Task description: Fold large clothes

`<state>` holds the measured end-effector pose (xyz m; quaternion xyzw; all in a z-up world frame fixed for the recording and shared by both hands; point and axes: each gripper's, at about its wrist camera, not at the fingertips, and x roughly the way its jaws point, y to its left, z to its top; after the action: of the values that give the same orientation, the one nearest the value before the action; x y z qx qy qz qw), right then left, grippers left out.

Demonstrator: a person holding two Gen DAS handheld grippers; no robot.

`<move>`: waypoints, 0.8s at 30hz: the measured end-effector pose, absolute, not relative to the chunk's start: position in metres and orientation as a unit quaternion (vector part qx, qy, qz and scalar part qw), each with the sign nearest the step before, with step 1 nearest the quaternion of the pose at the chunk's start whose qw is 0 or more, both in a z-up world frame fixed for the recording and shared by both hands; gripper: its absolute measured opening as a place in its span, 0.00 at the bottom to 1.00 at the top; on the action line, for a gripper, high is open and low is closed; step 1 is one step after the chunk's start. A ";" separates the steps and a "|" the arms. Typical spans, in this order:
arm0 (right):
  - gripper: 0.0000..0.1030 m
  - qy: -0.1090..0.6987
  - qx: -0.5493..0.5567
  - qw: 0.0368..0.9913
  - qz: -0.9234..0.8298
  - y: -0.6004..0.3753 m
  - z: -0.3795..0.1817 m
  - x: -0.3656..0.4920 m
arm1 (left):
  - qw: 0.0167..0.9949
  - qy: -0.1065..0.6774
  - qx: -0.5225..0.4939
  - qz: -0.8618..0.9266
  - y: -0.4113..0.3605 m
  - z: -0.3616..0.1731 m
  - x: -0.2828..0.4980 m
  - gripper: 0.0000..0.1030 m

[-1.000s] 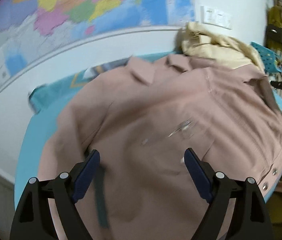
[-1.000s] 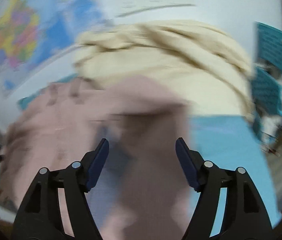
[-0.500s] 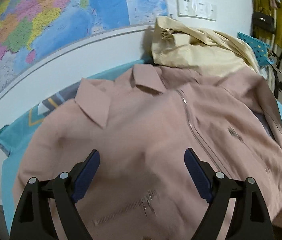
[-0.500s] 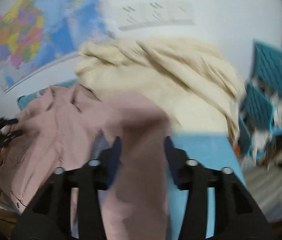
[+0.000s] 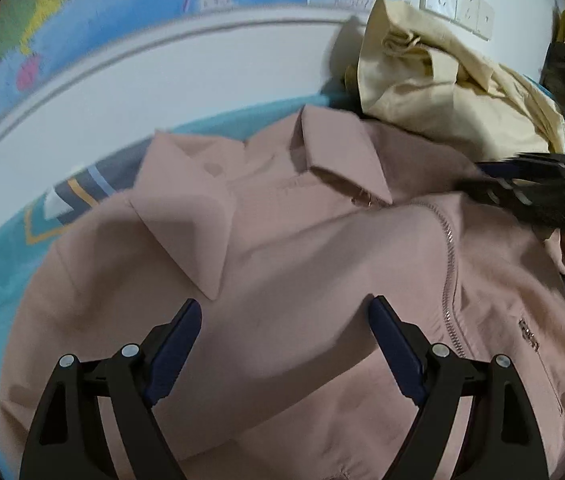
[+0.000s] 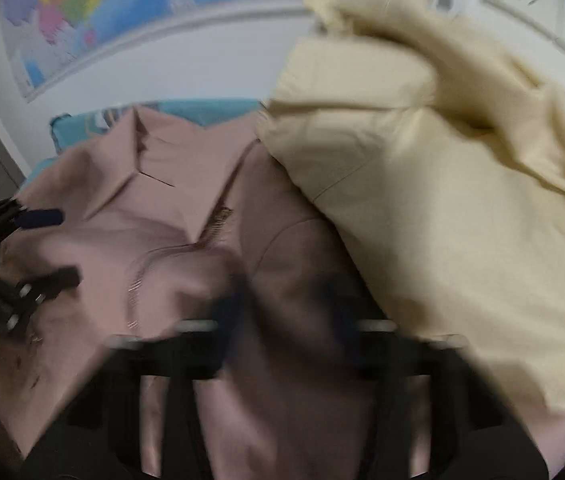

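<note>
Looking down, we see the pink zip jacket [image 5: 282, 264] spread front-up on the teal table cover [image 5: 6, 240], a cream garment [image 5: 442, 92] heaped at its collar; our left gripper [image 5: 284, 340] hangs spread wide above it; right gripper [image 6: 288, 316] too blurred to tell

Teal-covered surface [image 5: 10, 240] w/ pink jacket [image 5: 282, 280]; cream garment [image 5: 442, 92] heaped behind.

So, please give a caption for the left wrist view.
Open left gripper above a pink jacket, cream garment behind.
</note>
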<state>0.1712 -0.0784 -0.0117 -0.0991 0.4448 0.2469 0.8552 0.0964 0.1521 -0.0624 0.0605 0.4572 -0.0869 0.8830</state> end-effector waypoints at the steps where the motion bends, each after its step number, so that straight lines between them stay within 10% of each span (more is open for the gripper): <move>1: 0.02 0.432 -0.104 0.864 0.234 -0.079 -0.006 0.178 | 0.880 0.464 0.060 -0.088 0.153 -0.067 0.097 0.81; 11: 0.09 0.415 -0.072 0.882 0.211 -0.085 0.006 0.190 | 0.866 0.488 0.066 -0.090 0.160 -0.091 0.104 0.85; 15: 0.56 0.379 -0.026 0.895 0.234 -0.127 0.033 0.146 | 0.877 0.467 0.046 -0.102 0.169 -0.073 0.096 0.84; 24: 0.76 0.387 0.056 0.909 0.144 -0.279 0.012 0.036 | 0.880 0.457 0.024 -0.128 0.151 -0.055 0.109 0.70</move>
<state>0.0356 -0.2785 0.0124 0.0558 0.3870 0.1442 0.9090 0.1087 0.1506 -0.0554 0.0244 0.4570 -0.1278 0.8799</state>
